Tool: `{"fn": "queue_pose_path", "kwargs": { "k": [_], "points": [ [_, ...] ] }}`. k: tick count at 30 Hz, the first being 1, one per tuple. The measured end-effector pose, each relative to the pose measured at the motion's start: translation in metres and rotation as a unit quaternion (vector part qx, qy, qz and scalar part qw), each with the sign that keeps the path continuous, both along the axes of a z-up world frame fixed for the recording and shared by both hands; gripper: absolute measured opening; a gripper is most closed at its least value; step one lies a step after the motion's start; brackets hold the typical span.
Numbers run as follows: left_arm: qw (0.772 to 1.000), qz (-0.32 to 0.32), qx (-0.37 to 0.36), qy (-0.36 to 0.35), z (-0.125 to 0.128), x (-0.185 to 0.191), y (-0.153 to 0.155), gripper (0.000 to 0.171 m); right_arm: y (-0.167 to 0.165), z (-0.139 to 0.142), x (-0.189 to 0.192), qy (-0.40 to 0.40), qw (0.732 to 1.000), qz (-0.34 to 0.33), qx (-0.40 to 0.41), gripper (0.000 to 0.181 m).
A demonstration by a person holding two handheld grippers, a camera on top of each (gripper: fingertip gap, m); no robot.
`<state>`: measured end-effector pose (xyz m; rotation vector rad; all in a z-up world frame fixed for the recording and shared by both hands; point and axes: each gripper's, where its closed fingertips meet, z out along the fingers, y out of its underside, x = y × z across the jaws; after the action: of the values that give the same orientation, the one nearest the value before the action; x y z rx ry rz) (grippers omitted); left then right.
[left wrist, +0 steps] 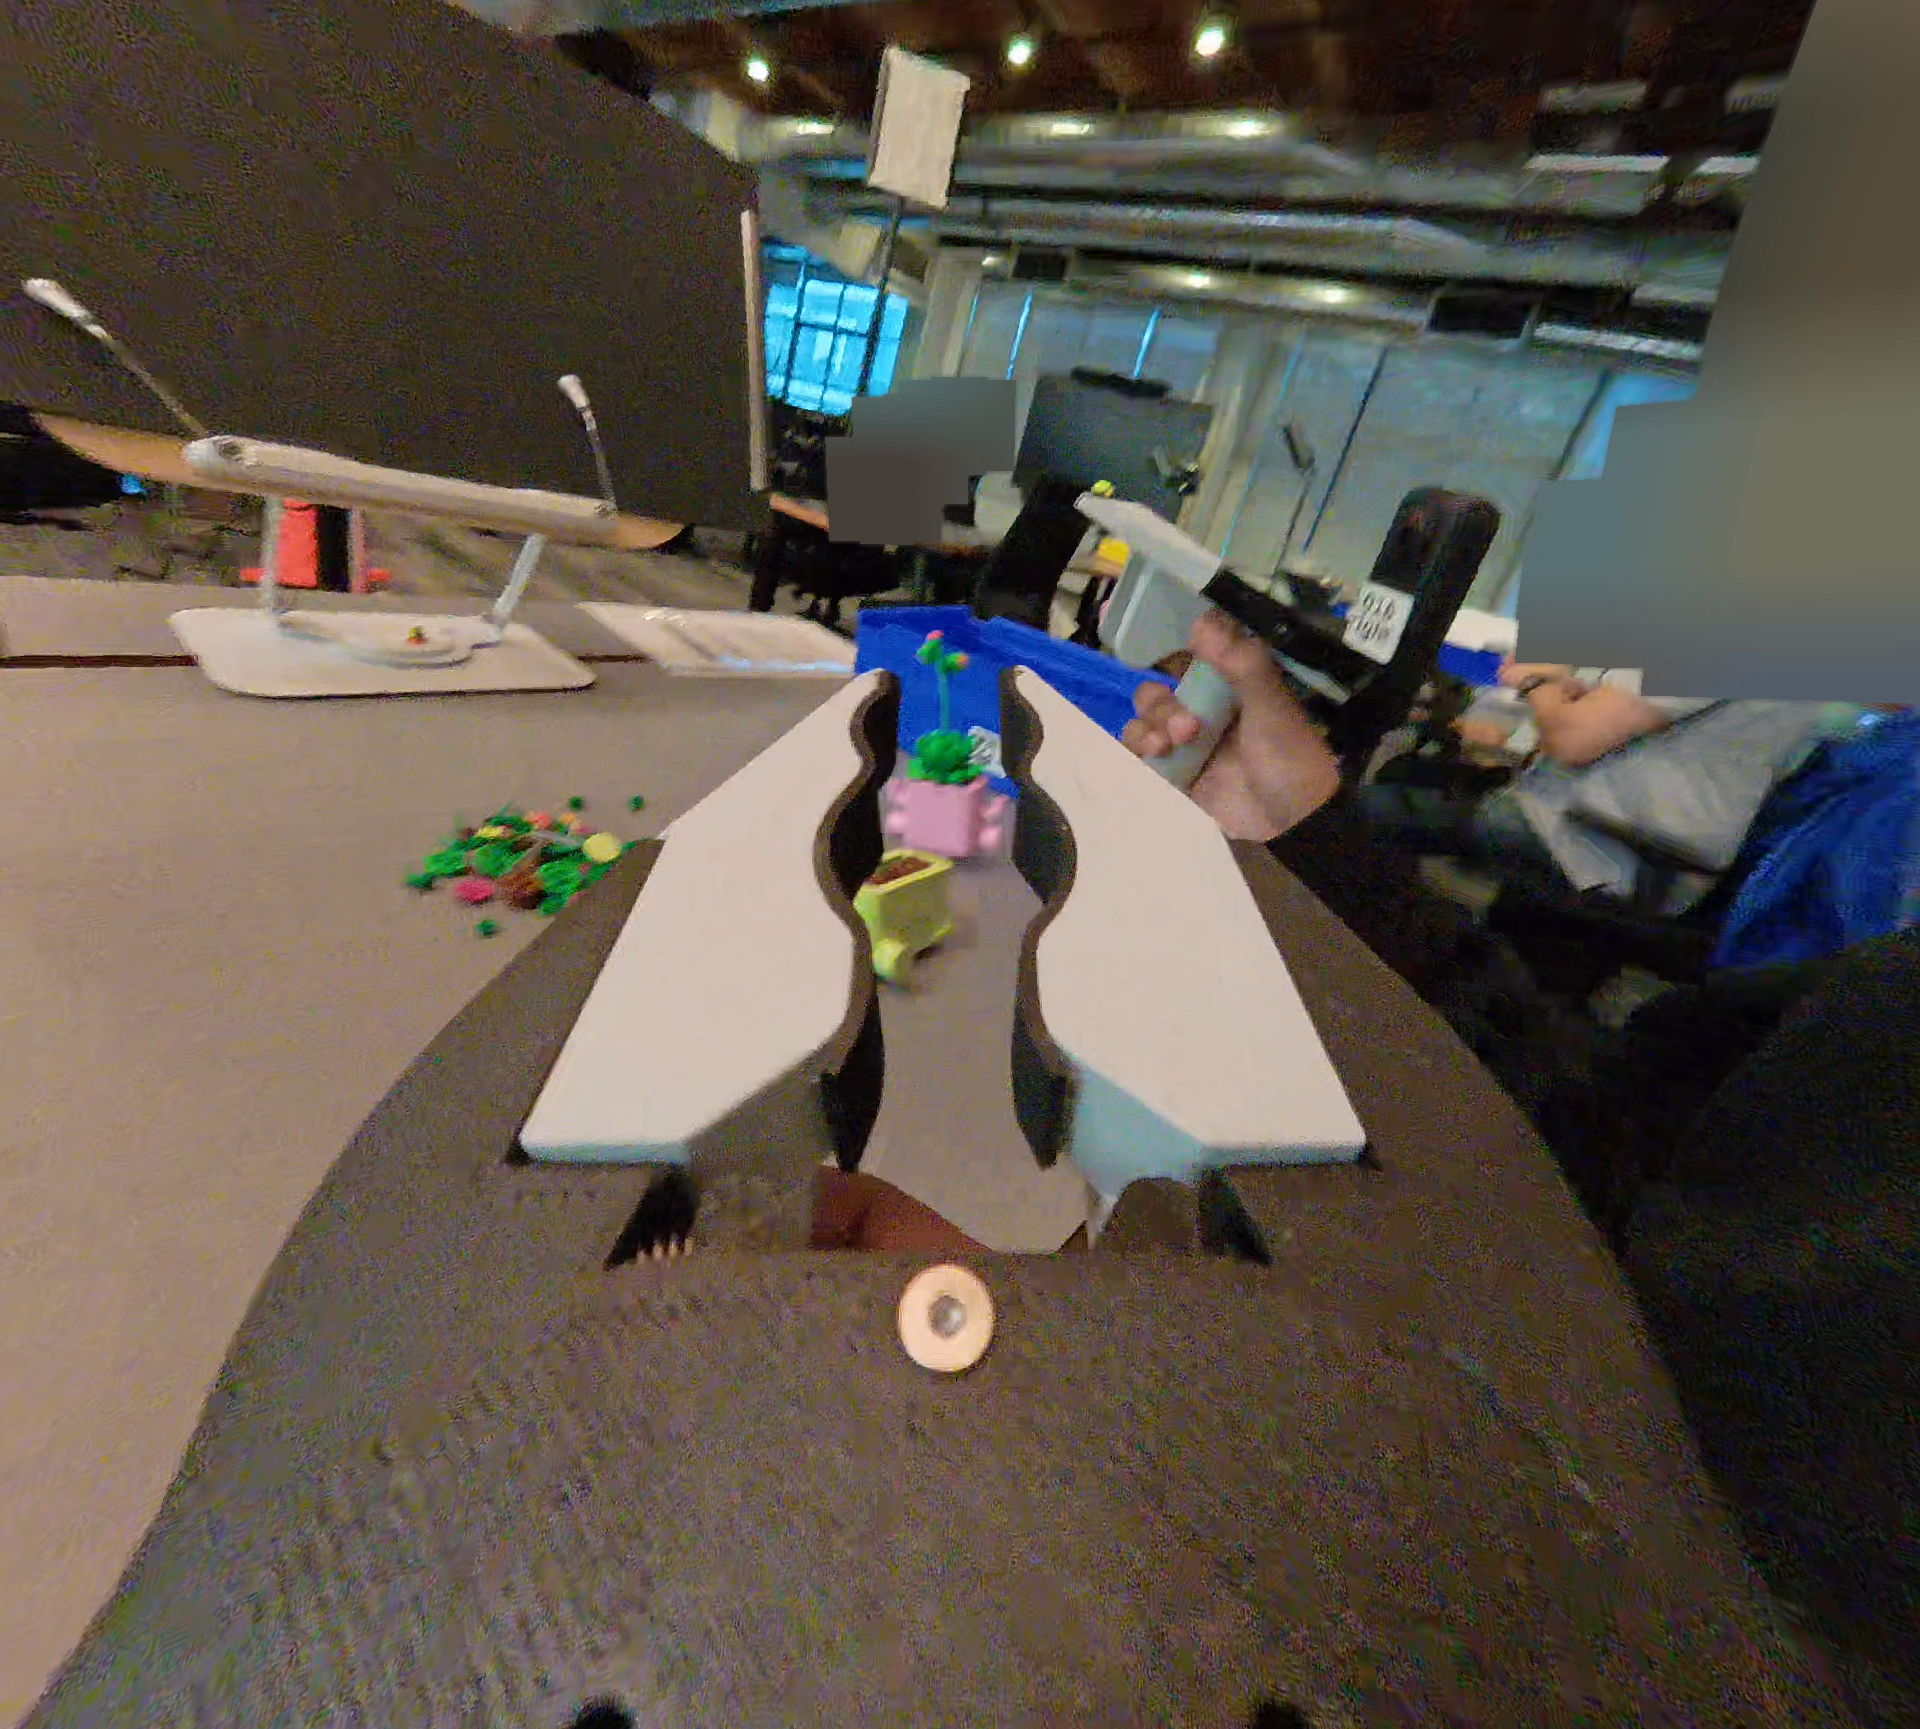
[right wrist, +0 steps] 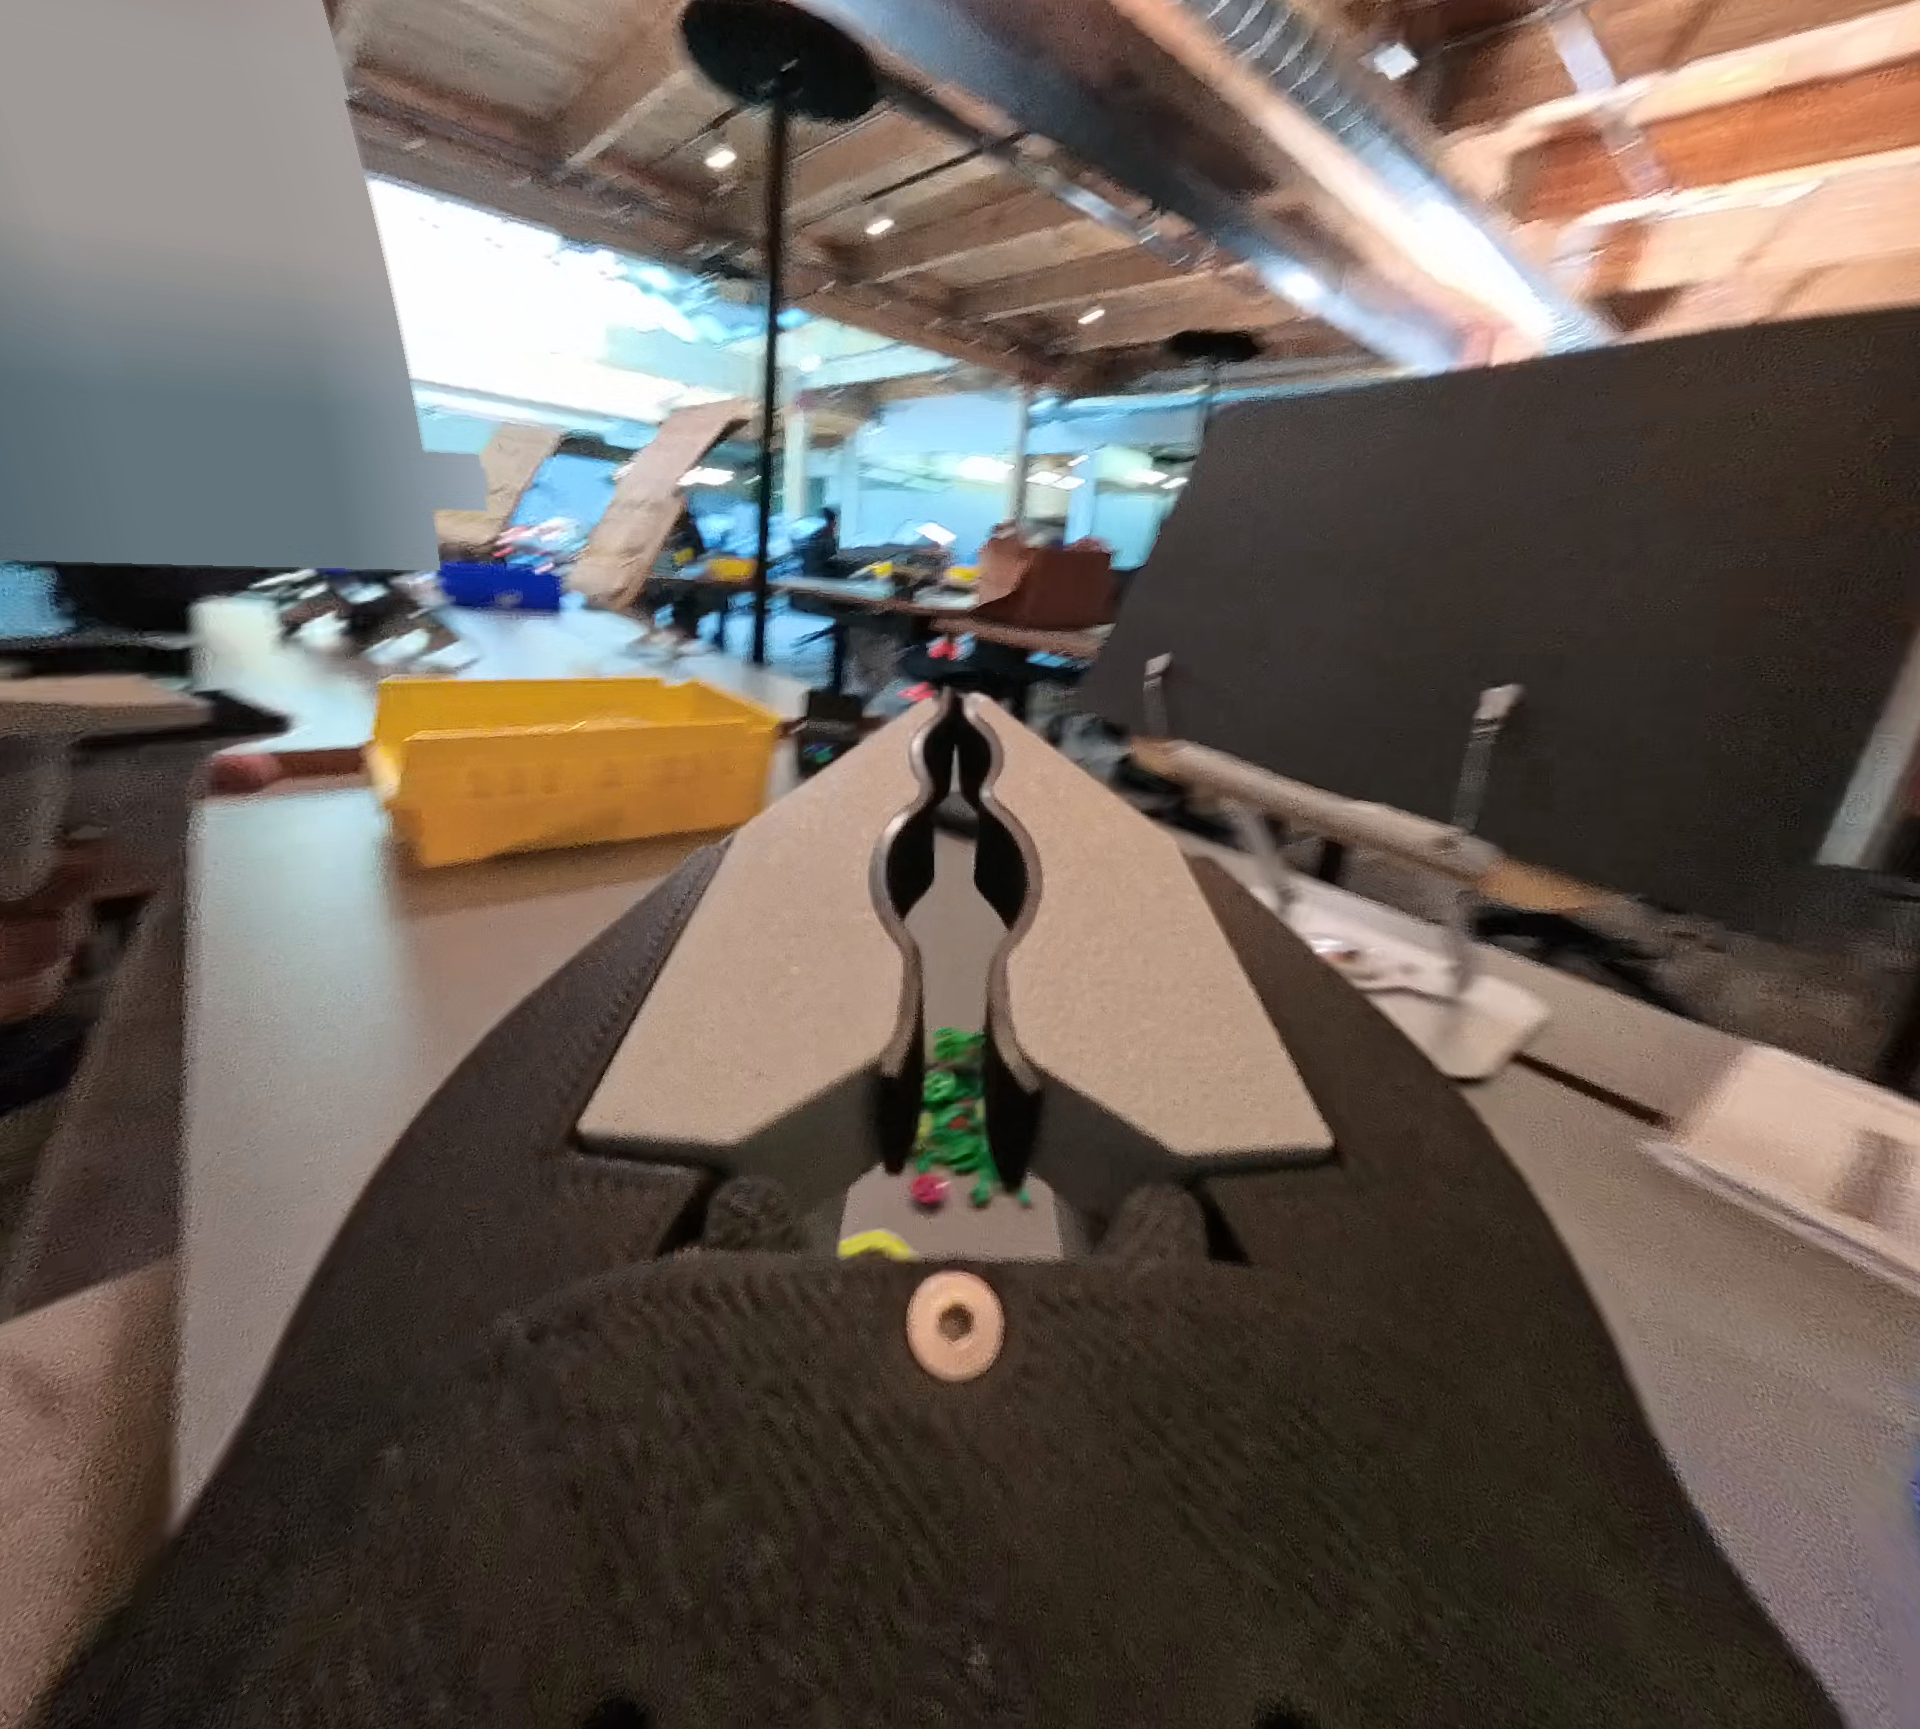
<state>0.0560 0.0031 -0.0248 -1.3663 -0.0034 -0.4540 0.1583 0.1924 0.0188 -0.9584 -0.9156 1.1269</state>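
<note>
Left wrist view: left tool (left wrist: 943,692) held parted above yellow-green pot (left wrist: 906,910).
Right tool (right wrist: 958,711) is seen clenched, empty, above the brick pile (right wrist: 951,1113).

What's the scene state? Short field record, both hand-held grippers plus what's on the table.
left hand-held gripper: open, empty, above the table, aimed at the toy pots
right hand-held gripper: tips nearly shut, nothing visibly between them
lime toy pot: on the grey table, seen between the left fingers
pink toy pot with green plant: upright, behind the lime one
loose brick pile: left of the pots
blue bin: behind the pots
yellow bin: far side, right view
</note>
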Motion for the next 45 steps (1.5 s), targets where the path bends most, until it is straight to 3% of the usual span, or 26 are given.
{"fn": "queue_pose_path", "kwargs": {
  "k": [2,4,8,10,13,16,20,24,27,31,34,37,40,45],
  "points": [
    [0.999,0.035,-0.011,0.018,-0.017,-0.028,-0.009,0.033,-0.013,-0.019,-0.024,-0.040,0.999,0.034,-0.005,0.000],
    [0.999,0.041,-0.008,-0.011,-0.029,-0.051,-0.014,0.034,-0.014,-0.037,-0.039,-0.064,0.998,0.020,-0.006,0.000],
    [0.996,-0.052,-0.039,-0.062,-0.049,-0.069,-0.009,0.039,-0.002,-0.052,-0.059,-0.065,0.997,-0.014,-0.031,0.000],
    [0.998,-0.037,-0.042,-0.035,-0.054,-0.087,0.004,0.064,0.008,-0.049,-0.074,-0.068,0.996,-0.008,-0.053,0.000],
    [0.998,-0.042,-0.002,-0.048,-0.040,-0.104,0.023,0.070,0.018,-0.043,-0.100,-0.081,0.994,0.010,-0.071,0.000],
    [0.994,-0.083,-0.001,-0.074,-0.030,-0.104,0.040,0.074,0.030,-0.043,-0.126,-0.104,0.992,-0.022,-0.060,0.000],
    [0.999,-0.027,0.016,-0.028,-0.021,-0.100,0.062,0.078,0.007,-0.035,-0.154,-0.127,0.991,0.027,-0.024,0.000],
    [0.995,0.021,0.021,0.093,-0.020,-0.091,0.082,0.082,-0.011,-0.037,-0.155,-0.137,0.990,0.038,-0.021,0.008],
    [0.996,0.013,0.020,0.089,-0.020,-0.088,0.094,0.082,-0.007,-0.050,-0.134,-0.157,0.987,-0.017,-0.030,0.023],
    [0.997,-0.015,-0.019,0.068,-0.041,-0.089,0.103,0.085,0.011,-0.071,-0.103,-0.175,0.982,-0.060,-0.037,0.028],
    [0.997,0.016,-0.043,0.063,-0.062,-0.107,0.113,0.085,0.014,-0.089,-0.097,-0.188,0.980,-0.024,-0.062,0.043],
    [0.996,-0.018,-0.076,0.042,-0.073,-0.106,0.126,0.084,0.023,-0.096,-0.097,-0.179,0.980,-0.002,-0.086,0.042],
    [0.992,-0.062,-0.097,0.041,-0.076,-0.098,0.137,0.064,0.026,-0.095,-0.102,-0.169,0.977,0.043,-0.126,0.037],
    [0.991,-0.101,-0.089,0.024,-0.064,-0.084,0.145,0.069,0.007,-0.094,-0.118,-0.145,0.967,0.131,-0.164,0.032]
  ]
}}
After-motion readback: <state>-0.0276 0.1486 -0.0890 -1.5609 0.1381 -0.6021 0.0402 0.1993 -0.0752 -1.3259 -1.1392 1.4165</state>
